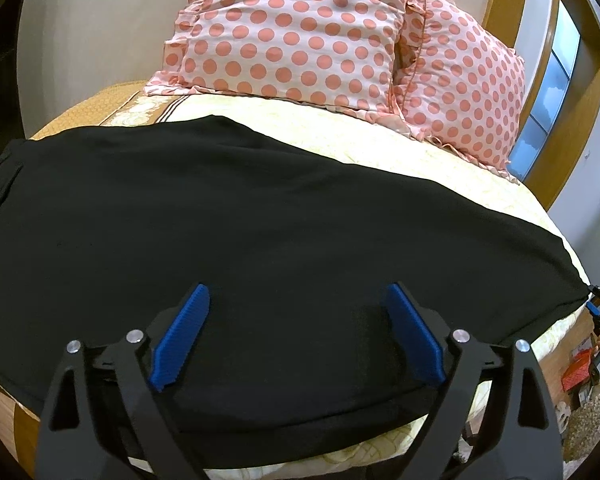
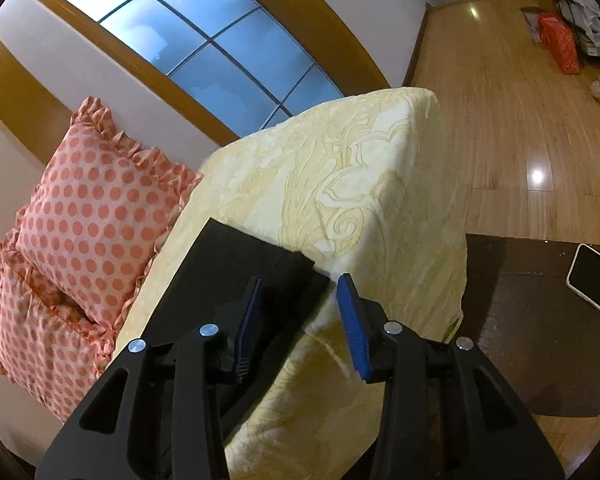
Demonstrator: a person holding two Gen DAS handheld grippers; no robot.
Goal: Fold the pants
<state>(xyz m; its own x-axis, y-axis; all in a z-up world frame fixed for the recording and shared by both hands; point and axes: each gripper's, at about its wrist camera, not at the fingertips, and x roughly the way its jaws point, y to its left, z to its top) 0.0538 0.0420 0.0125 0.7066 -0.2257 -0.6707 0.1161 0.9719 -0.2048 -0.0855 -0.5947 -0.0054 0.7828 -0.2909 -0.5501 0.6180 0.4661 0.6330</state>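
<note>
From my left wrist view the bed [image 1: 380, 152] fills most of the frame, covered in a pale yellow patterned sheet that I also see running from the middle to the bottom of the right wrist view. The black pants [image 1: 240, 220] lie spread flat across the bed, a wide dark band from the left edge of the frame to the right edge, with the waistband and its buttons at the far left. In the right wrist view I see only the leg end of the pants, a dark strip with a square hem lying near the corner of the bed.

Two pink polka-dot pillows [image 1: 300, 32] stand against the wall at the top of the left view, and sit at the left of the right view. A window with a wooden frame [image 2: 204, 36] arcs across the upper part of the right view, wooden floor [image 2: 500, 128] fills the upper right, and a dark mat with a phone [image 2: 596, 280] on it lies at the right edge.

My left gripper [image 1: 298, 296] has its blue fingers spread wide over the near edge of the pants, gripping nothing. My right gripper [image 2: 300, 284] has its fingers partly open, the pants' hem corner between them, pads not pressing it.
</note>
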